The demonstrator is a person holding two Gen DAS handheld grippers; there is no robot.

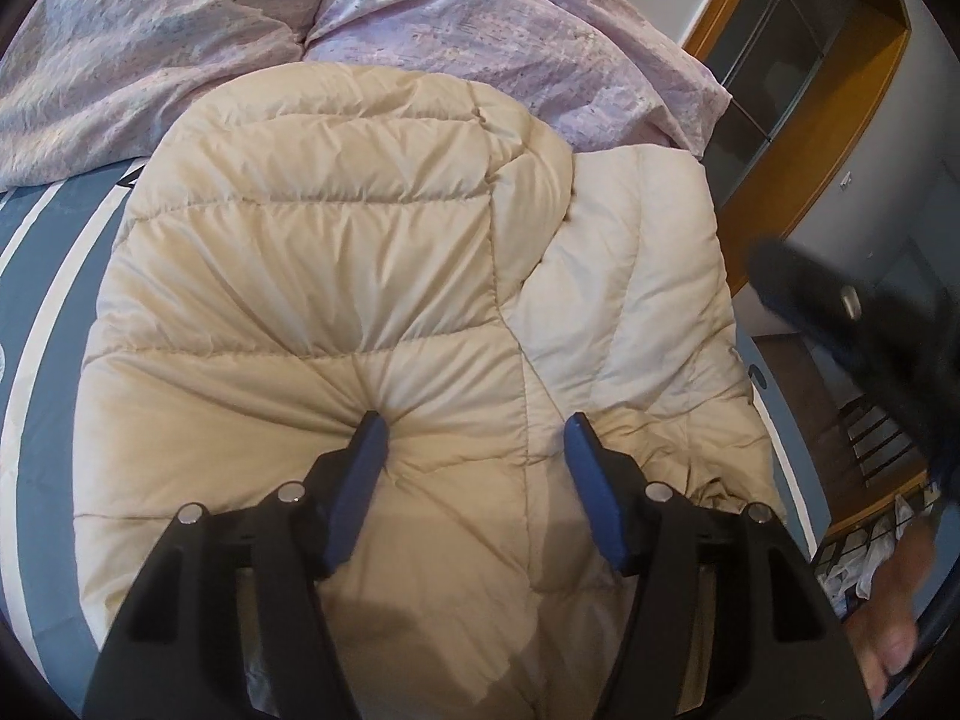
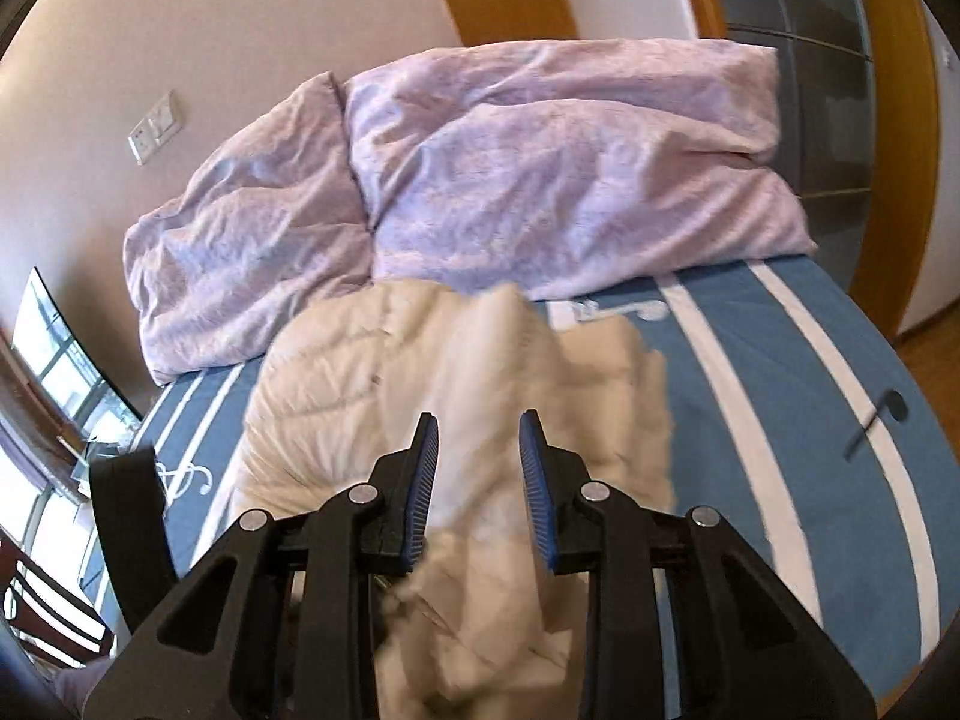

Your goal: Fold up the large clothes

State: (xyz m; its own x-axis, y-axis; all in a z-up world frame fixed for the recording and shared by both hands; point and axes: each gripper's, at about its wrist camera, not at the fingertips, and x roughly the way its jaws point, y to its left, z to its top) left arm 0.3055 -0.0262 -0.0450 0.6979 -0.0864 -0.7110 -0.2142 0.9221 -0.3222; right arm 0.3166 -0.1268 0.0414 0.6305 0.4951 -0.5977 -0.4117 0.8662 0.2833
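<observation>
A cream quilted down jacket (image 1: 336,276) lies on the blue striped bed sheet (image 1: 42,312). A paler folded part (image 1: 636,300) lies on its right side. My left gripper (image 1: 474,429) is open and presses its fingertips down into the jacket, which puckers around the left fingertip (image 1: 373,429). My right gripper (image 2: 478,426) is open just above the jacket (image 2: 372,372), whose near part (image 2: 480,612) is bunched and blurred between and below its fingers. The right gripper also shows as a dark blurred shape in the left wrist view (image 1: 870,324).
Two lilac pillows (image 2: 558,162) lie at the head of the bed against the wall. Bare blue sheet with white stripes (image 2: 780,396) lies right of the jacket. A wooden door frame (image 1: 798,138) and floor clutter (image 1: 864,552) are past the bed's right edge.
</observation>
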